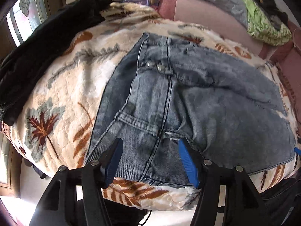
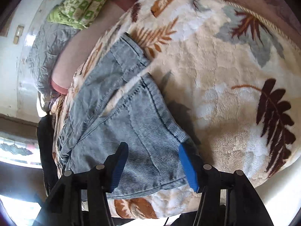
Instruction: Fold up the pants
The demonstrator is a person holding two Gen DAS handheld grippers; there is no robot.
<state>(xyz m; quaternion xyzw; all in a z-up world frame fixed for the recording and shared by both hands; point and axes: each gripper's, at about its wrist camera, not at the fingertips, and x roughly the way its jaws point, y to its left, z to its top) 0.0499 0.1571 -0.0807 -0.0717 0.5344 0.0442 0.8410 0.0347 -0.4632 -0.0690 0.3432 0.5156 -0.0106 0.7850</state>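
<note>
The leaf-print blanket (image 1: 56, 86) fills most of both frames, cream plush with rust and grey fronds, and my jeans (image 1: 188, 101) lie flat on it. In my left view the denim takes up the center and right of the frame, its waistband end with 2 metal buttons (image 1: 155, 65) toward the upper middle and the fabric widening down toward the lower edge, so the long axis runs roughly top to bottom of the frame with a lean to the right. In my right view the jeans (image 2: 120, 113) run diagonally from the lower center up toward the upper left, with 2 leg ends showing near the middle of the frame, split by a strip of blanket (image 2: 225, 75). A dark garment (image 1: 37, 52) lies along the left of the left view, and a green patterned cloth (image 1: 263, 24) sits at the upper right there. My left gripper (image 1: 150, 146) stands released, its blue pads spread wide over the near edge of the denim at the bottom center. My right gripper (image 2: 152, 150) is likewise spread apart, straddling the denim at the bottom of its frame; I cannot tell whether either touches the cloth.
</note>
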